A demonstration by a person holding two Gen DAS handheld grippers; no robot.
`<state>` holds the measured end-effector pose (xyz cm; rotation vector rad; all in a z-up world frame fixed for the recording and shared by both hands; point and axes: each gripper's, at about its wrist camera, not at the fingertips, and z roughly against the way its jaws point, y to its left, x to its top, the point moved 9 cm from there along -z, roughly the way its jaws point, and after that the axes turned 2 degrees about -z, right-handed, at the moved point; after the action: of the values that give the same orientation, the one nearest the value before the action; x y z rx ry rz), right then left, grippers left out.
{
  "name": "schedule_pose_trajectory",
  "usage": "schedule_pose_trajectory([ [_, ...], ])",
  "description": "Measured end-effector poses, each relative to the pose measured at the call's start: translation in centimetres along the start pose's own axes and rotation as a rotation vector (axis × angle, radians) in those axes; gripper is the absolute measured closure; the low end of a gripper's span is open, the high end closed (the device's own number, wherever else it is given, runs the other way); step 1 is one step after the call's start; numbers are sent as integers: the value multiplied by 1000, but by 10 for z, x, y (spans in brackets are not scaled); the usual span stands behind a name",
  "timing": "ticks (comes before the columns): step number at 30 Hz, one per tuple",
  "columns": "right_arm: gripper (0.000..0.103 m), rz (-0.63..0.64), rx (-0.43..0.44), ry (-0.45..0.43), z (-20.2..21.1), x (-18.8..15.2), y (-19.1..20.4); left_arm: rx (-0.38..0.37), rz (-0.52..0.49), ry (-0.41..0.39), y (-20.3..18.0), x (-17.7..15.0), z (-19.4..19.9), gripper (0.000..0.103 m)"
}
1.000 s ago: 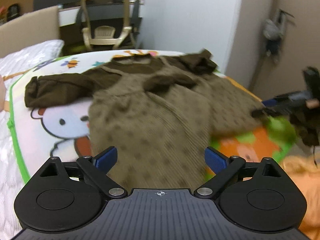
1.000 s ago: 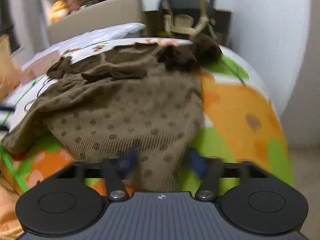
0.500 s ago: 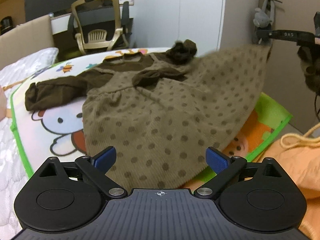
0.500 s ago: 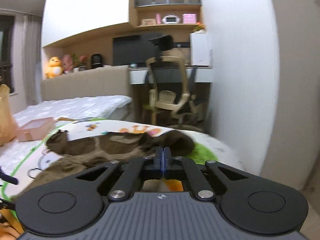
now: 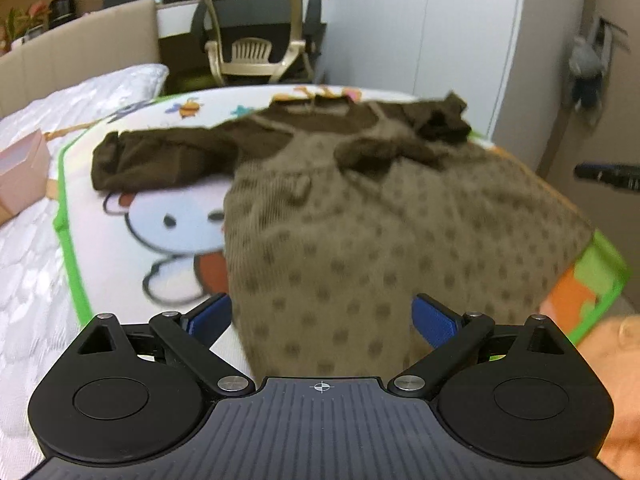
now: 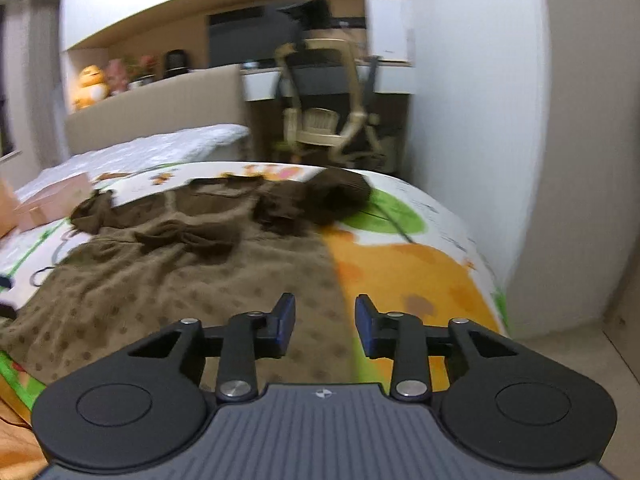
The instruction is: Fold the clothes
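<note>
Cartoon play mat (image 5: 168, 220) on bed, brown dotted dress (image 5: 360, 232) spread flat, office chair (image 6: 324, 108) behind, left tongs (image 5: 320, 316) wide, right tongs (image 6: 325, 322) partly parted, both empty

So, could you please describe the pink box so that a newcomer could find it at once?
Start at the bed's cartoon play mat, where the brown dotted dress lies. Off the mat's left edge, on the white quilt, sits the pink box, the only rigid, pale pink thing there.

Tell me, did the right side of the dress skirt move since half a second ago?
Yes. In the left wrist view the dress skirt edge, earlier lifted up against the wall, now lies flat on the cartoon mat.
</note>
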<state>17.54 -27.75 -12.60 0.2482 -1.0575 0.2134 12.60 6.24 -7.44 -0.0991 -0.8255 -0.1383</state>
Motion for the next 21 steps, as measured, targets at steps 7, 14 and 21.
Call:
schedule_pose_trajectory([
  [7,34,113,124,16,-35,18,51,6,185,-46,32,50,-40,4],
  [14,10,95,230,78,-89,24,97,143,470,-105,124,111,-101,4],
  [21,0,31,287,141,-98,10,115,354,476,-63,188,144,-160,4],
])
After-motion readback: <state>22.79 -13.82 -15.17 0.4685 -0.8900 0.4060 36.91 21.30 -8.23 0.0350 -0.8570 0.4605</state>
